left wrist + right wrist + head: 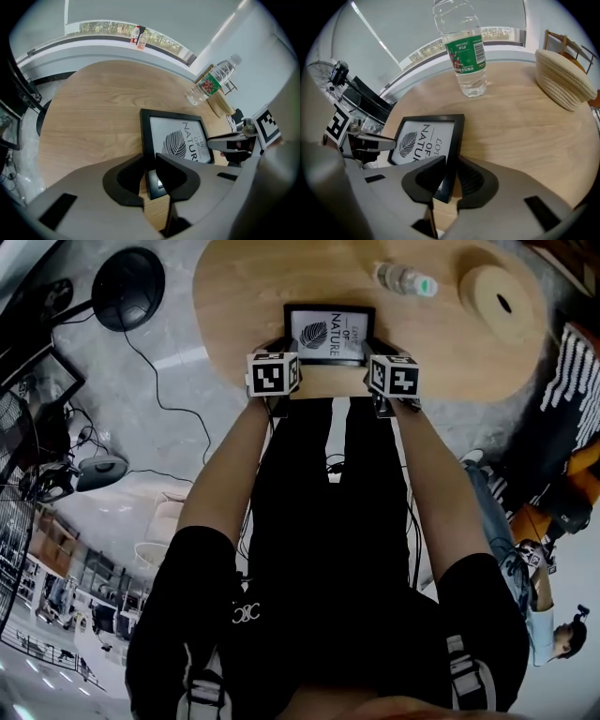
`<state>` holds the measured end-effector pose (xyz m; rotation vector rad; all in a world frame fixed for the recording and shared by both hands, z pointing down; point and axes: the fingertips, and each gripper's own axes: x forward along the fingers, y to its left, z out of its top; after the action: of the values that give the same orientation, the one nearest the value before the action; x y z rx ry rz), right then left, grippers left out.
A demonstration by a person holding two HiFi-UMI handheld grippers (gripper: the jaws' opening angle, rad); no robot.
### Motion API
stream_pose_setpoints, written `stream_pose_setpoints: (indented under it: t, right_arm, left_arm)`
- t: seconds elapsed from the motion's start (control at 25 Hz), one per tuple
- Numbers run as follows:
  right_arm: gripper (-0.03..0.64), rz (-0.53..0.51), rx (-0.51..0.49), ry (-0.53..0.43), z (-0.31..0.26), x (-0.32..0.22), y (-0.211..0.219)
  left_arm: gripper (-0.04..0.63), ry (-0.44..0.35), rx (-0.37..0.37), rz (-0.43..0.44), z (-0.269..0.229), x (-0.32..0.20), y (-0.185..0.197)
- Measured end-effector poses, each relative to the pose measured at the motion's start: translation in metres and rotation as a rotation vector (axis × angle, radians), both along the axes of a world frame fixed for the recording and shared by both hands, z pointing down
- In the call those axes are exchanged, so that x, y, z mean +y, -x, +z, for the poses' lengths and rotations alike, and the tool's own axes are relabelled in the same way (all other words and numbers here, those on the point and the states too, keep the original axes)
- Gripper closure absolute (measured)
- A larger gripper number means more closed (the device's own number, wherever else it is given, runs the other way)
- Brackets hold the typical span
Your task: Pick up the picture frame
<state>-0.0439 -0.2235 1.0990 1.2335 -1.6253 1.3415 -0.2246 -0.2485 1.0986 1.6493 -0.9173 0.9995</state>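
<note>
A black picture frame (328, 334) with a leaf print lies near the front edge of the round wooden table (239, 296). My left gripper (279, 347) is at its left side and my right gripper (378, 347) at its right side. In the left gripper view the jaws (150, 174) straddle the frame's (176, 138) left border near the close corner, pads against it. The right gripper's jaws (451, 176) likewise clamp the right border of the frame (424, 138). Both cubes hide the fingertips from the head view.
A clear water bottle (405, 279) with a green label lies just behind the frame, and a woven round basket (502, 301) sits at the table's back right. A black round base (127, 287) and cables lie on the floor at left.
</note>
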Motion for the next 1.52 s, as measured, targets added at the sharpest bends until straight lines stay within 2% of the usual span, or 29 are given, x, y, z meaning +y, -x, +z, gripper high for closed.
stream_pose_setpoints:
  t: [0.16,0.4,0.64,1.0,1.24,1.36,1.52]
  right_arm:
    - [0.520,0.012,-0.005,-0.017,-0.033,-0.002,0.001]
    - [0.522,0.011,-0.005,-0.127,-0.121,-0.010,0.010]
    - [0.525,0.033,-0.014,-0.364,-0.248,-0.035,0.007]
    - [0.531,0.010,0.078,-0.805,-0.485,-0.081,-0.021]
    - [0.532,0.021,0.112,-1.008,-0.622,-0.074,-0.050]
    - [0.531,0.002,0.123,-1.129,-0.692,-0.073,-0.054]
    - [0.531,0.007,0.108,-1.230,-0.759,-0.071,-0.067]
  left_arm:
    - [0.505,-0.012,0.010,-0.027,-0.030,-0.005,0.002]
    - [0.505,-0.130,0.029,-0.050,-0.123,-0.012,0.012]
    - [0.505,-0.375,0.090,-0.072,-0.265,-0.038,0.010]
    - [0.505,-0.763,0.149,-0.052,-0.489,-0.070,-0.016]
    - [0.503,-0.992,0.122,-0.006,-0.627,-0.060,-0.046]
    - [0.505,-1.104,0.127,-0.034,-0.696,-0.059,-0.050]
    - [0.505,-1.190,0.113,-0.032,-0.762,-0.054,-0.063]
